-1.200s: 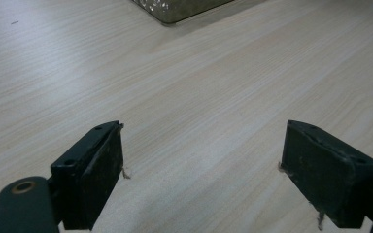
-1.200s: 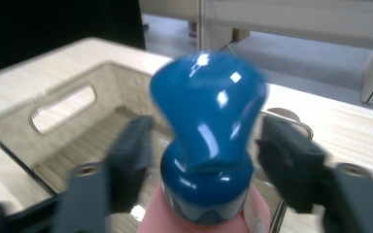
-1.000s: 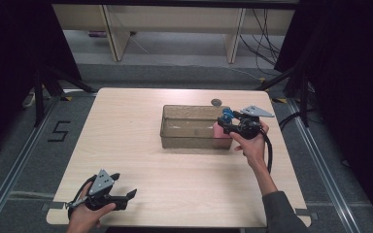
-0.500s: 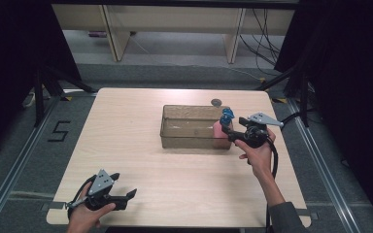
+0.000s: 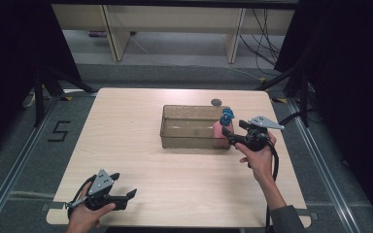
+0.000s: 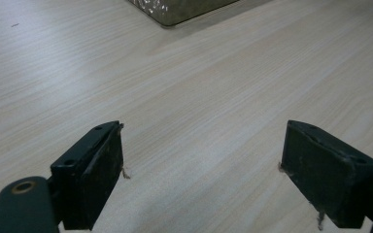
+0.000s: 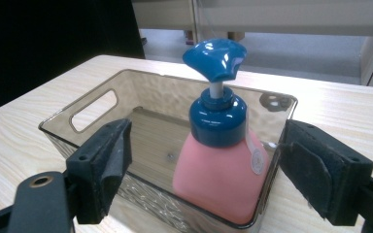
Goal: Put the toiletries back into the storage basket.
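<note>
A pink soap bottle (image 5: 220, 131) with a blue pump top stands upright in the right end of a clear brownish bin (image 5: 189, 108) at mid-table. My right gripper (image 5: 228, 136) hovers just right of the bin, level with the bottle. Its jaws have just been opening and now stand open. In the right gripper view the bottle (image 7: 221, 170) sits ahead between the spread jaws of that gripper (image 7: 209, 160), untouched by either pad, inside the bin (image 7: 92, 104). My left gripper (image 5: 123, 185) rests open near the table's front left. Its view shows the gripper (image 6: 201, 170) over bare wood, with the bin's corner (image 6: 179, 9) farther off.
A small dark round thing (image 5: 216, 102) lies on the table (image 5: 126, 145) just behind the bin. A taped "5" (image 5: 58, 131) marks the floor at left. Pale furniture legs and cables stand beyond the far edge.
My right gripper has drawn back to the right, away from the bin's end, leaving the bottle standing inside. The left gripper has not moved.
</note>
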`<state>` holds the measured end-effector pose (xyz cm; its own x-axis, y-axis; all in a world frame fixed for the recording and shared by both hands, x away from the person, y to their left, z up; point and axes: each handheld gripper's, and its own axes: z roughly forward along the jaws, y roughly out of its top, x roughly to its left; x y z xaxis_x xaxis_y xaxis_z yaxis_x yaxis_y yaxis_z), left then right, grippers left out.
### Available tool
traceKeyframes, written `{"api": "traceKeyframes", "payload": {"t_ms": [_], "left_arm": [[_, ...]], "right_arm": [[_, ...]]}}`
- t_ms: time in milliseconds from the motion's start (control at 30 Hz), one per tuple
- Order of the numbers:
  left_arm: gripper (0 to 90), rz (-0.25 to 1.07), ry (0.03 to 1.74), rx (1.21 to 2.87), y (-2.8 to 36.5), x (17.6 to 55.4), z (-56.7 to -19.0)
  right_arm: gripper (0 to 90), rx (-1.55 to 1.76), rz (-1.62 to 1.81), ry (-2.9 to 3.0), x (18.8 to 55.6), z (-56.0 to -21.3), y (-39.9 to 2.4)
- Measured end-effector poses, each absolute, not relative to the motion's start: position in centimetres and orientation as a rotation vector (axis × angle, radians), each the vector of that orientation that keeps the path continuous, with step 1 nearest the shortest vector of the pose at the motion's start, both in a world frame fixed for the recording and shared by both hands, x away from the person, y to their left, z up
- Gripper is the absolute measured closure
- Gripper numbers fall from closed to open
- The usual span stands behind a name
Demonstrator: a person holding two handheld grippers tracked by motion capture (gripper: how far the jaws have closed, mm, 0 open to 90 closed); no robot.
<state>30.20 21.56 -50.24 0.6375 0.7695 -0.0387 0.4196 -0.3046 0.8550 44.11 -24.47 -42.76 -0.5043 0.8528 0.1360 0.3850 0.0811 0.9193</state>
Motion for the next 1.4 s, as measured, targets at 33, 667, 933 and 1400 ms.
{"api": "traceKeyframes", "payload": {"t_ms": [33, 667, 933, 1400], "left_arm": [[14.9, 0.478, 0.938, 1.933, 21.5, 30.2, -50.2], [14.9, 0.486, 0.931, 1.945, 21.5, 30.4, -50.2], [14.9, 0.498, 0.914, 1.949, 21.5, 30.4, -50.2], [14.9, 0.496, 0.923, 1.94, 21.6, 30.3, -50.2]], "right_arm": [[20.2, 1.234, 1.425, 1.918, 44.1, -42.9, -24.4], [20.1, 1.247, 1.433, 1.942, 42.9, -43.2, -24.2], [19.4, 1.206, 1.426, 1.964, 42.6, -43.5, -24.2], [19.0, 1.208, 1.451, 1.95, 41.6, -43.0, -24.2]]}}
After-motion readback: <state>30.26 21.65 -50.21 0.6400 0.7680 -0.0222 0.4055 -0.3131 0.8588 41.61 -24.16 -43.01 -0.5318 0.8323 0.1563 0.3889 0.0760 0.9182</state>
